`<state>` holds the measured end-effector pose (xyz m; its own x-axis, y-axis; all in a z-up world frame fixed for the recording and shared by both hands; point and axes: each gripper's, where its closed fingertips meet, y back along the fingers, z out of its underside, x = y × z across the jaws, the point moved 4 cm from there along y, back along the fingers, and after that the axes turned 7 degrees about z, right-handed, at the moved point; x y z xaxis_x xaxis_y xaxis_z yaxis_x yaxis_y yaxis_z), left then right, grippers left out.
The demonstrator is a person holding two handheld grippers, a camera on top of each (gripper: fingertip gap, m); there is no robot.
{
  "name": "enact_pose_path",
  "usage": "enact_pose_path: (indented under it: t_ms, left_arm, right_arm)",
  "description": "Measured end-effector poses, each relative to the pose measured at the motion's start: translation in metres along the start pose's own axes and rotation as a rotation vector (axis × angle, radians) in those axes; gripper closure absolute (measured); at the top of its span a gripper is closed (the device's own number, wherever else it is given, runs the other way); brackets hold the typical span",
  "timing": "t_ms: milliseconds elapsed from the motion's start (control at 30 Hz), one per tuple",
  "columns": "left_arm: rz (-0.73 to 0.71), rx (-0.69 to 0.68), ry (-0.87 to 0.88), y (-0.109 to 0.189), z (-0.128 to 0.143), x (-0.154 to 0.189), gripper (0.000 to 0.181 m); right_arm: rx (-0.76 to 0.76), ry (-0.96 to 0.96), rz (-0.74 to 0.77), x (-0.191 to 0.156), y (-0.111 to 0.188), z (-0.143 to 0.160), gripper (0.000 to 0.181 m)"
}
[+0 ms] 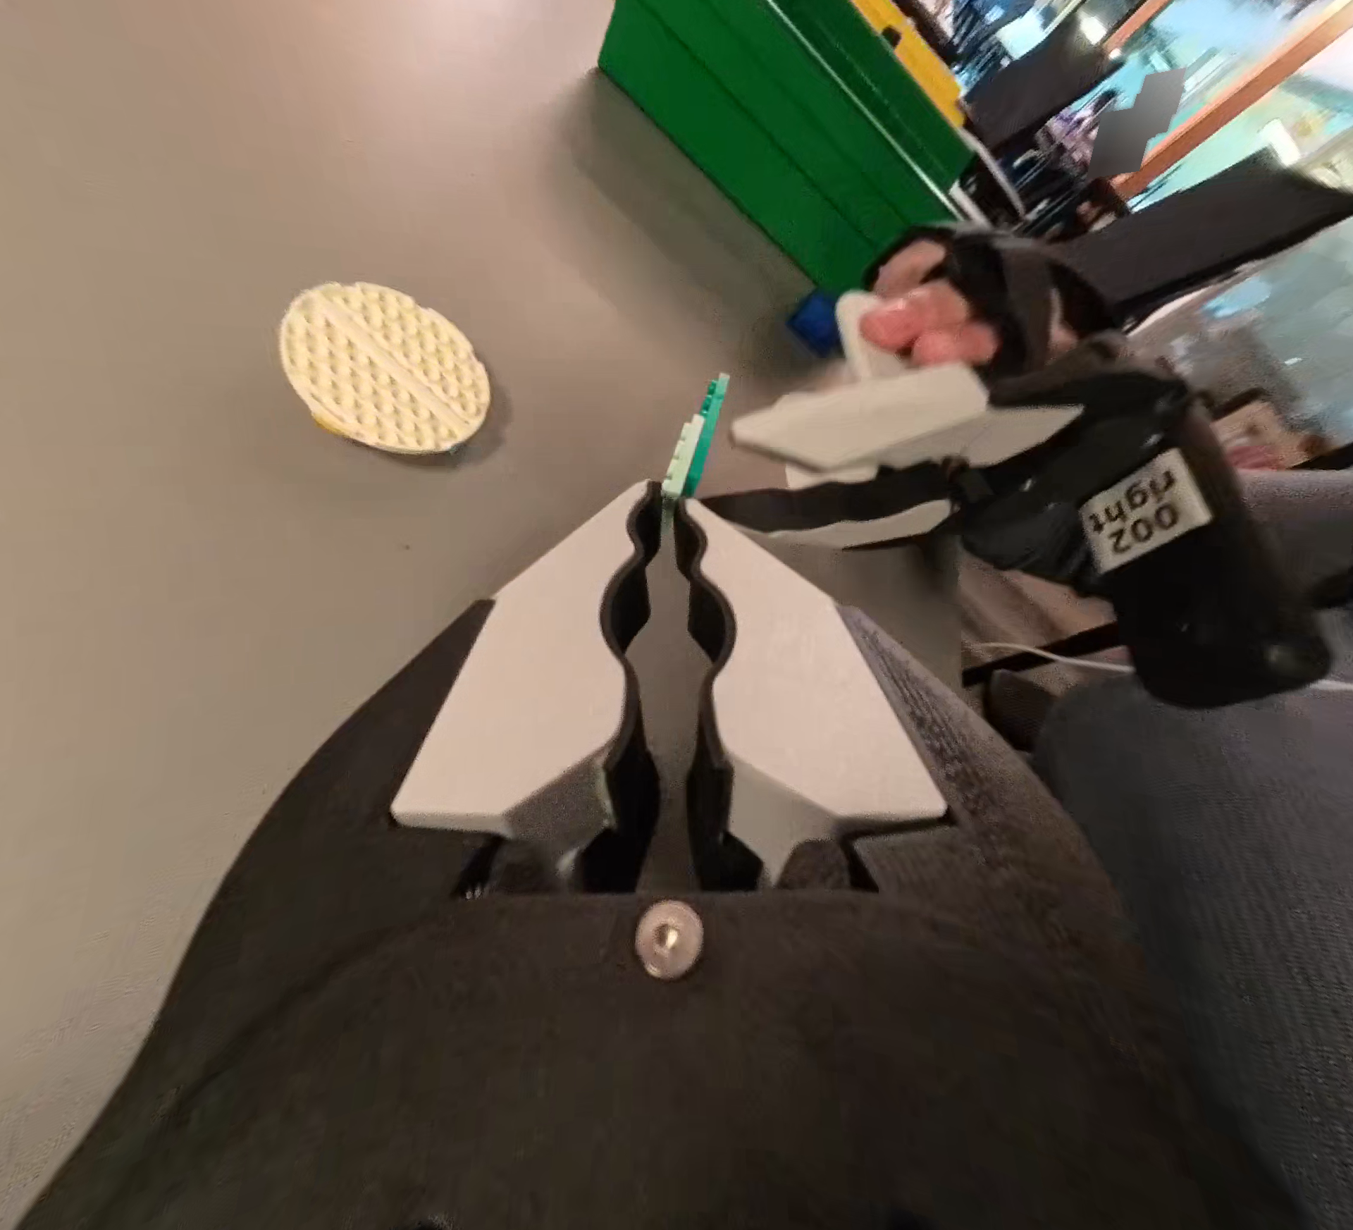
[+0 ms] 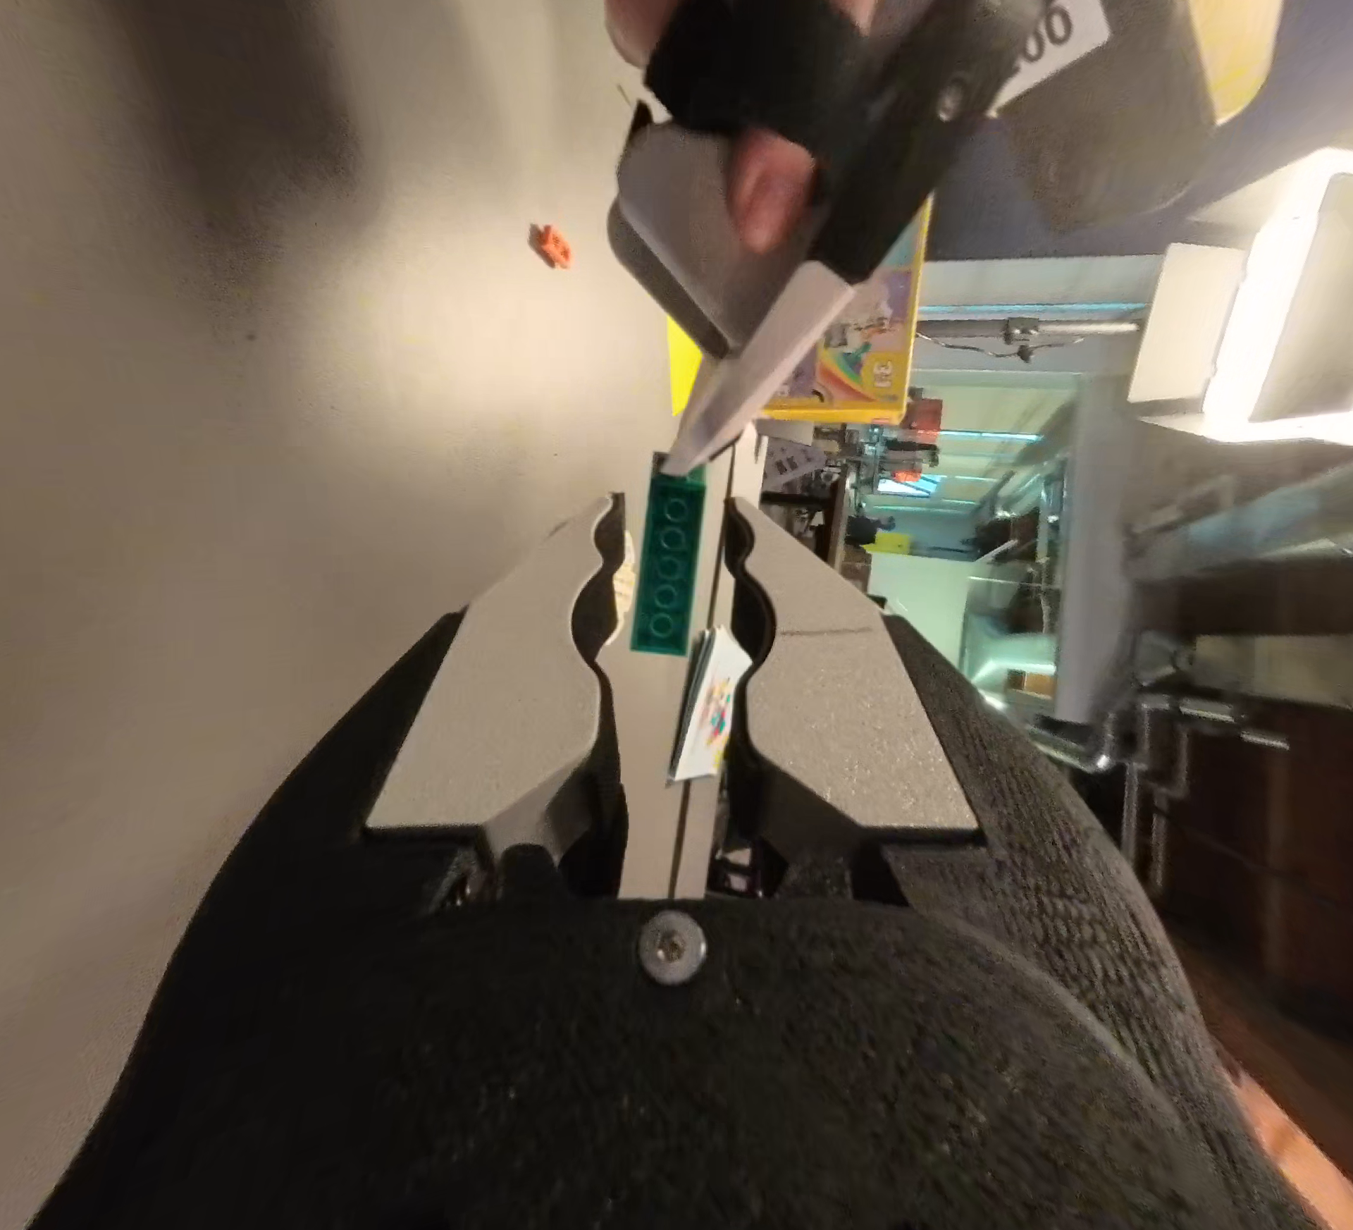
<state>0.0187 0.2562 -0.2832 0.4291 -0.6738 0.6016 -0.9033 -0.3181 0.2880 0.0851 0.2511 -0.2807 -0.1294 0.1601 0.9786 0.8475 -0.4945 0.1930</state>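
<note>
Green brick (image 1: 694, 444), a thin studded plate with a paler piece on it, is pinched by its end at the very tips of the left gripper (image 1: 672, 499), jaws nearly together, and held above the grey table (image 1: 220, 169). Right gripper (image 2: 672, 506) parted, gripping nothing; in its view the brick (image 2: 668, 572) stands in the gap between its fingers, touching neither. Left view shows the right gripper's tips (image 1: 739, 437) just beside the brick. Cream round studded plate (image 1: 384, 377) lies flat, well apart. Green bins (image 1: 769, 118) stand beyond. Small orange piece (image 2: 551, 246) lies alone on the table.
</note>
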Motion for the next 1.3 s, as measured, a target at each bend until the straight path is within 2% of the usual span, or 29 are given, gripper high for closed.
enact_pose_path:
  t_ms: [133, 200, 333, 467, 600, 700, 733, 767, 800, 867, 1033, 1133, 1200, 1300]
  left_arm:
    - [0.06, 0.004, 0.065, -0.002, 0.001, 0.0, 0.18]
    - [0.067, -0.017, 0.076, -0.005, 0.003, 0.001, 0.18]
    - [0.067, -0.002, 0.037, -0.007, 0.003, 0.0, 0.181]
    - [0.04, -0.034, -0.036, -0.013, 0.006, 0.003, 0.181]
    - [0.05, -0.031, -0.066, -0.022, 0.004, 0.011, 0.181]
    - [0.082, -0.028, -0.084, -0.03, -0.001, 0.018, 0.181]
    - [0.091, -0.021, -0.07, -0.031, -0.001, 0.018, 0.181]
    - [-0.103, -0.037, -0.086, -0.026, 0.001, -0.007, 0.181]
    - [-0.23, -0.085, -0.131, -0.014, 0.006, -0.028, 0.18]
    - [-0.009, 0.076, 0.037, -0.001, -0.007, -0.017, 0.181]
    - [-0.109, 0.028, -0.218, -0.009, -0.017, 0.012, 0.179]
    - [-0.267, 0.091, -0.324, 0.032, -0.031, 0.036, 0.179]
    - [-0.454, 0.106, -0.322, 0.081, -0.032, 0.041, 0.178]
    - [-0.803, 0.036, -0.203, 0.168, -0.016, 0.028, 0.178]
  right_arm:
    - [-0.06, 0.047, -0.024, -0.006, -0.005, 0.003, 0.16]
    - [-0.055, 0.045, -0.028, -0.006, -0.004, 0.001, 0.167]
    - [-0.063, 0.028, -0.023, -0.005, -0.002, 0.003, 0.168]
    - [-0.005, 0.085, 0.0, -0.009, 0.006, 0.003, 0.168]
    - [0.072, 0.03, 0.007, -0.006, 0.018, 0.01, 0.169]
    - [0.12, -0.072, -0.003, -0.002, 0.027, 0.016, 0.169]
    - [0.179, -0.12, -0.005, 0.0, 0.032, 0.012, 0.169]
    - [0.299, -0.221, 0.014, 0.011, 0.044, 0.001, 0.169]
    - [0.348, -0.322, 0.034, 0.025, 0.053, -0.002, 0.169]
    - [0.245, -0.297, 0.095, 0.033, 0.052, 0.021, 0.168]
    - [0.251, -0.577, 0.105, 0.028, 0.037, 0.047, 0.168]
    - [0.214, -0.566, 0.17, 0.018, 0.029, 0.058, 0.168]
    - [0.202, -0.556, 0.154, 0.01, 0.023, 0.055, 0.168]
    - [0.225, -0.541, 0.128, 0.005, 0.018, 0.046, 0.168]
